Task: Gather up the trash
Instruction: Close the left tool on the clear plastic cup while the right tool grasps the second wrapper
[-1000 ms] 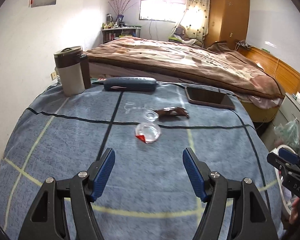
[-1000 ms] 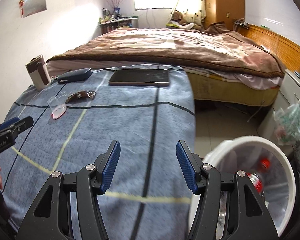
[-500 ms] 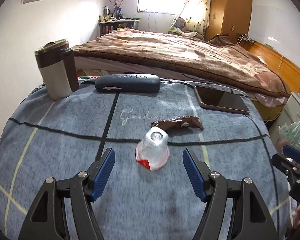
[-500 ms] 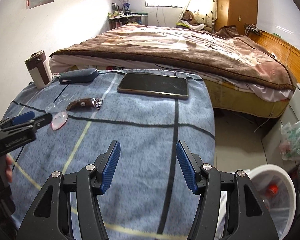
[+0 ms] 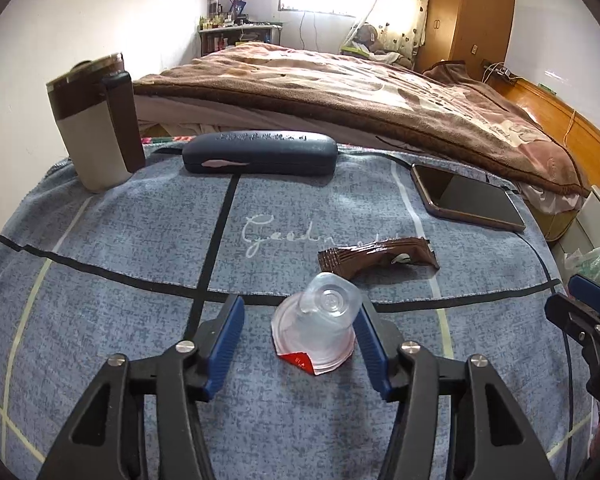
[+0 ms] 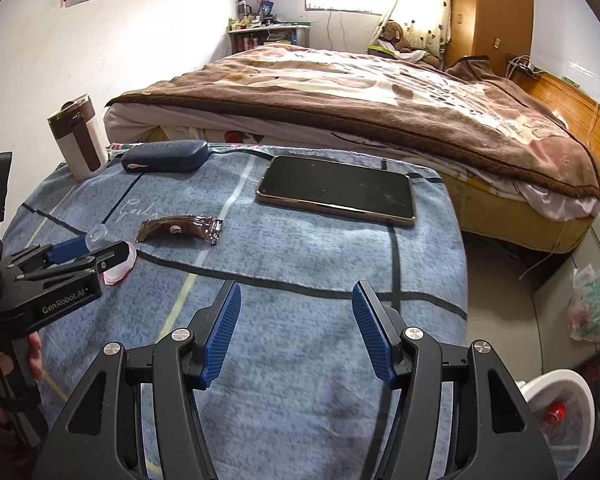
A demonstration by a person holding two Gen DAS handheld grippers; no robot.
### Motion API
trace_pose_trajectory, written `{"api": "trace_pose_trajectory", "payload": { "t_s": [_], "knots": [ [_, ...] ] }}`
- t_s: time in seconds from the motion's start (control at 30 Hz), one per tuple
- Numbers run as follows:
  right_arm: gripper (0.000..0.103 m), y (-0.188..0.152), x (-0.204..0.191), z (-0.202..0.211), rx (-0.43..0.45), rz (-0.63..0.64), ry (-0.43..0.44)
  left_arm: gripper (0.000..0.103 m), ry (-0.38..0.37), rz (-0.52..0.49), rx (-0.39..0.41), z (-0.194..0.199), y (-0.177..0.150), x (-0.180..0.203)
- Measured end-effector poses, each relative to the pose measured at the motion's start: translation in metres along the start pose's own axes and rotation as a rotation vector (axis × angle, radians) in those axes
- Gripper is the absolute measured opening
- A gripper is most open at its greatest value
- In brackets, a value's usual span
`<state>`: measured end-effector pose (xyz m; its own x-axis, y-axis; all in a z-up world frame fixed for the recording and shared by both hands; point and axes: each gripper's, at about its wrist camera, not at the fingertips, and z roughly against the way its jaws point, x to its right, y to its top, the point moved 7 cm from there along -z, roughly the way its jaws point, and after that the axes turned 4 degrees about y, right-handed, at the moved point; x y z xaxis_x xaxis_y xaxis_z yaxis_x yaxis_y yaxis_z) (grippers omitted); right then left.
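Note:
A clear plastic jelly cup with a red-edged peeled lid lies on its side on the blue tablecloth. My left gripper is open, with the cup between its blue fingers and close to the right one. A brown wrapper lies just beyond the cup. In the right wrist view the cup is partly hidden behind the left gripper, and the wrapper is in plain sight. My right gripper is open and empty over the cloth. A white trash bin stands on the floor at lower right.
A brown and cream mug, a dark glasses case and a phone sit at the far side of the table. A bed lies beyond. A plastic bag hangs at right.
My left gripper moved forward and its open fingers now flank the cup. My right gripper swung left from the bin, over the table.

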<state>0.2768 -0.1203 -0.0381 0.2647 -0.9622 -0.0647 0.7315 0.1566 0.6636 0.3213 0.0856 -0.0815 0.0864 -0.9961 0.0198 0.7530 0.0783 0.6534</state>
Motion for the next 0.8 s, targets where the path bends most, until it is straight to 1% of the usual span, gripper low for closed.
{"api": "trace_pose_trajectory", "payload": {
  "t_s": [0.03,0.07,0.1,0.13,0.3,0.4,0.5,0.57,0.63,0.8],
  "knots": [
    [0.060,0.001,-0.003,-0.003,-0.004,0.010,0.001,0.046,-0.003,-0.002,-0.005,-0.001,0.000,0.000],
    [0.060,0.002,-0.004,-0.005,-0.006,0.015,0.002,0.041,-0.007,-0.003,-0.009,-0.002,-0.001,0.000],
    [0.060,0.004,-0.007,-0.007,-0.007,0.023,0.002,0.040,-0.015,-0.001,-0.011,-0.002,-0.001,0.000],
    [0.060,0.005,-0.008,-0.009,-0.009,0.028,0.003,0.036,-0.021,0.002,-0.012,-0.002,-0.001,-0.001],
    [0.060,0.013,-0.023,-0.018,-0.002,0.061,0.046,0.036,-0.023,0.005,-0.014,0.001,-0.002,-0.007],
    [0.060,0.018,-0.034,-0.025,-0.003,0.101,0.067,0.036,-0.027,0.010,-0.007,0.007,-0.002,-0.012],
    [0.060,0.025,-0.048,-0.032,-0.001,0.159,0.108,0.036,-0.018,0.001,0.000,0.015,-0.004,-0.018],
    [0.060,0.028,-0.055,-0.037,0.004,0.186,0.121,0.036,-0.012,0.005,0.002,0.019,-0.006,-0.025],
    [0.060,0.031,-0.064,-0.042,0.005,0.214,0.157,0.036,-0.003,0.004,0.001,0.022,-0.007,-0.030],
    [0.060,0.038,-0.078,-0.054,0.007,0.283,0.176,0.036,0.010,0.005,0.012,0.031,-0.009,-0.041]
  ]
}}
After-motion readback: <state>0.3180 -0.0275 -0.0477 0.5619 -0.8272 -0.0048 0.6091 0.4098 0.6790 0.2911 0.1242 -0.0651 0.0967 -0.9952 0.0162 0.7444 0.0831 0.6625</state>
